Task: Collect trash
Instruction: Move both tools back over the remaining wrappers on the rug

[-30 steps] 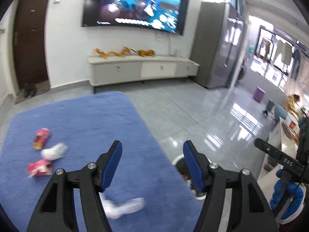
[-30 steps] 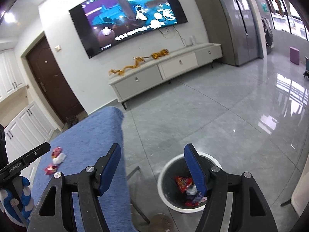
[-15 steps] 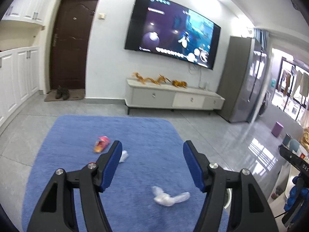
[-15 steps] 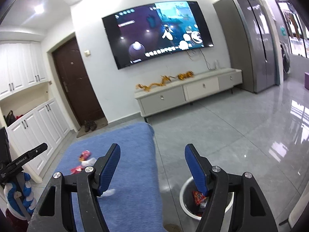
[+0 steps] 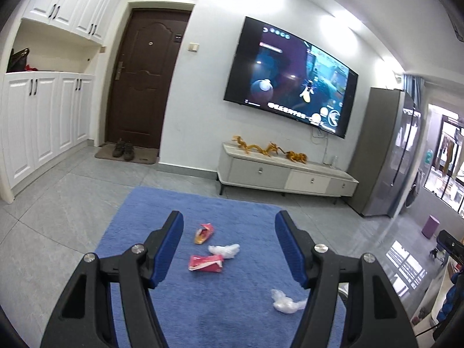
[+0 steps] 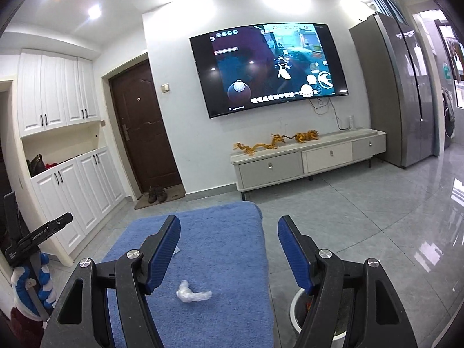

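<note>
Both views have swung up since a second ago; door and cabinets now visible. My left gripper (image 5: 229, 246) spread, empty, above fuzzy blue rug (image 5: 139, 217): crinkled red wrappers (image 5: 206, 262), crumpled white plastic (image 5: 285, 304). My right gripper (image 6: 227, 250) spread, empty; round white bin (image 6: 294, 307) now mostly hidden behind right finger.

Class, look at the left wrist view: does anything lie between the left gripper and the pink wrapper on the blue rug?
Nothing visible does. The left gripper is open and empty, and only bare blue rug shows around the pink wrapper.
</note>
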Demonstrator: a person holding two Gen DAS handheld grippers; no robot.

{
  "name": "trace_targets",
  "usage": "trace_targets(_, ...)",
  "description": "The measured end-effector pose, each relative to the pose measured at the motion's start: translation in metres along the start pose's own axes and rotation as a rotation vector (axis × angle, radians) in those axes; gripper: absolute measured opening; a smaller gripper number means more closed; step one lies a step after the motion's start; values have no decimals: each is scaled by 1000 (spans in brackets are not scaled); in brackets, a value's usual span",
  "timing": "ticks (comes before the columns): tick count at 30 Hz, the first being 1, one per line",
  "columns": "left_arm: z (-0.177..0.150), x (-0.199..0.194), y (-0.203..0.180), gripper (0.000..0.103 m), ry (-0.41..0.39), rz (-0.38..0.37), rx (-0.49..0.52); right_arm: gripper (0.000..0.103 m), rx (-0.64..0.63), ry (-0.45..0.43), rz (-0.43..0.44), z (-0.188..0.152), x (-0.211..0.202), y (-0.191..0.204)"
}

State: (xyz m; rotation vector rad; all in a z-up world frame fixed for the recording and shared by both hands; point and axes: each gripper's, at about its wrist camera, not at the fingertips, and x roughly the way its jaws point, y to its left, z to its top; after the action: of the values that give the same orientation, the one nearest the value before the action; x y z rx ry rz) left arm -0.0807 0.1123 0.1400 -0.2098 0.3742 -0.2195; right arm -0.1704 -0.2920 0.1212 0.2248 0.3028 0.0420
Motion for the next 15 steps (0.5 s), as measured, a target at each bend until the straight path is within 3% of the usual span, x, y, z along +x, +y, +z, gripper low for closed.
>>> trace_targets(5,-6,16,30,64,36,27,-51,71,-5,33,7,-5,20,4)
trace_targets(9,-15,38,48,78,67,50,-86,73,-7,70,25,-11,43,7)
trace_targets(15,-33,90,57,78,150,54,-80,76,-38,180,100,-33,100,28)
